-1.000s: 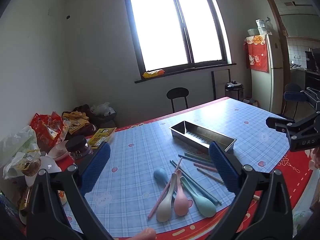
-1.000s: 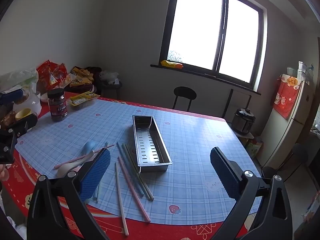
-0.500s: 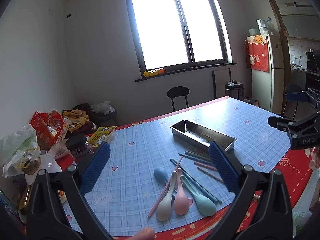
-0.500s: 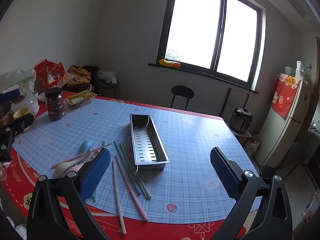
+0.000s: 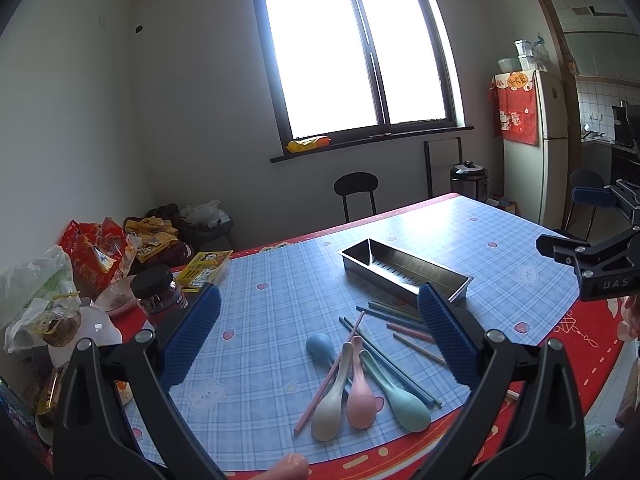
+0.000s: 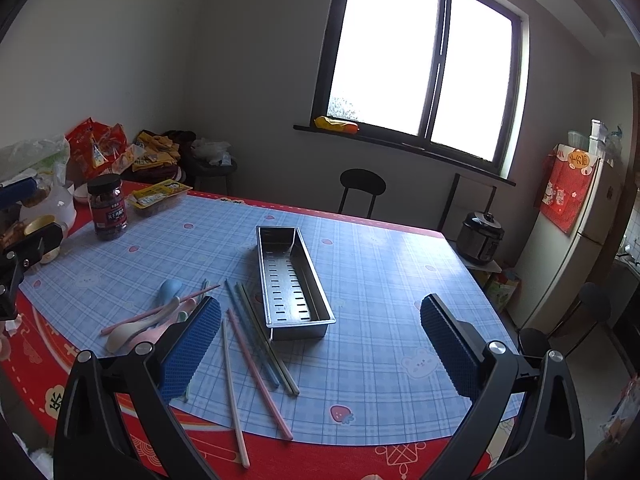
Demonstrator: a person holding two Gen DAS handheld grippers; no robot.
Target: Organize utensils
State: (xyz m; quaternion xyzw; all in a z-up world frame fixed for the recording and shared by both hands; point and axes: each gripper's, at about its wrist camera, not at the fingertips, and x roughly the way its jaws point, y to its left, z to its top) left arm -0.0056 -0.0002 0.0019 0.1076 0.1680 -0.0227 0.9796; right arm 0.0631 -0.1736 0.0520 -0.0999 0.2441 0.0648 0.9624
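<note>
- The metal tray (image 6: 295,280) is seen lying on the blue checked tablecloth (image 6: 376,280), and nothing is seen inside it; its slotted floor is bare in the right wrist view.
- The chopsticks (image 6: 256,344) are spread loose on the cloth just beside the tray's long left side, some crossing each other, with two reaching toward the red table edge.
- The spoons (image 5: 352,380), four by count in pastel colours, are bunched further out from the tray, beyond the chopsticks, with one pink chopstick (image 5: 330,372) laid across them.
- By this showing, the sorting is judged not yet begun: every utensil remains to be lifted into the tray.
- The left gripper (image 5: 318,336) is held above the spoons with its jaws spread wide and nothing between them.
- The right gripper (image 6: 320,344) is held above the tray's near end, likewise spread wide and unloaded.
- A dark jar (image 6: 107,207) and snack packets (image 6: 96,152) are set well apart from the tray, at the table's far left corner.
</note>
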